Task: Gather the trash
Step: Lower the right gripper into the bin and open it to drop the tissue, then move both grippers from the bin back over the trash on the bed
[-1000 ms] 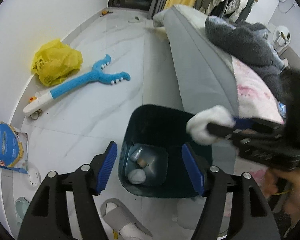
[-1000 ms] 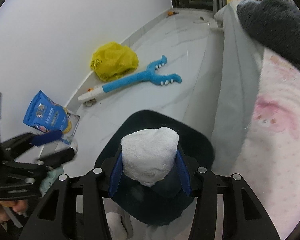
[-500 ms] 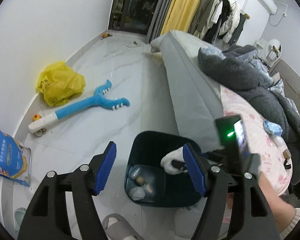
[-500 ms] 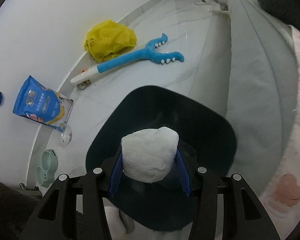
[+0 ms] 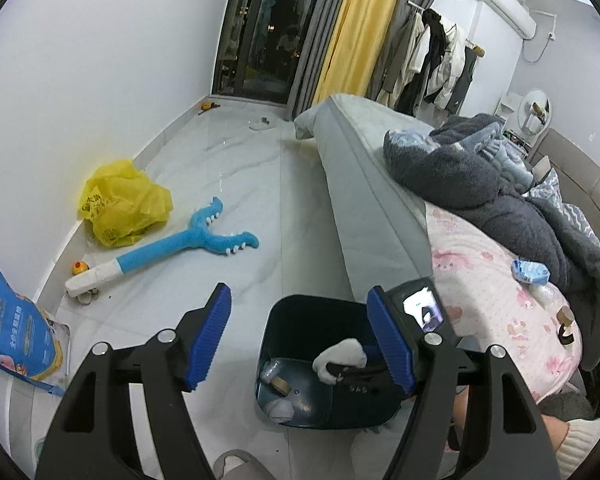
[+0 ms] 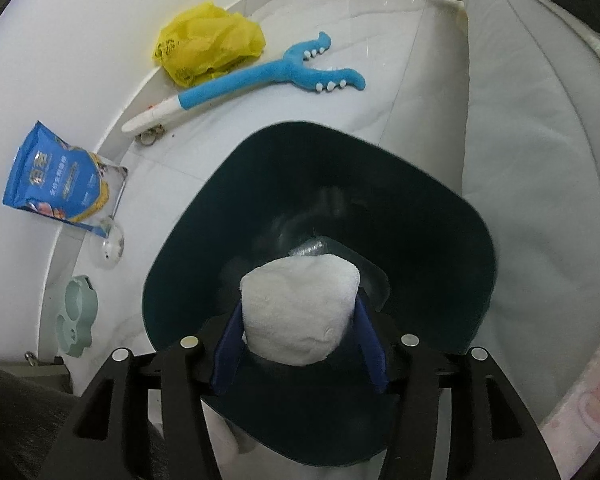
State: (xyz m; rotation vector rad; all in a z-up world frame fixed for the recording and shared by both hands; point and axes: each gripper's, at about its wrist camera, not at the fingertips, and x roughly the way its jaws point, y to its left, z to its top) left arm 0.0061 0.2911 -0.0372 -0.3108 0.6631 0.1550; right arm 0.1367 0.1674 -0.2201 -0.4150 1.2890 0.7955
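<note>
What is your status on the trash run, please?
Right gripper opening, white wad between its pads, inside the dark bin. Left gripper open, empty. Nothing in the way.

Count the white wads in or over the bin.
2. One wad sits between the right claw's opening jaws, over the bin. Another wad lies on the bin's floor. More may be hidden.

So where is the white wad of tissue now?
The white wad sits between the opening jaws of the right hand-held gripper, just above the open dark bin, beside the bed.
</note>
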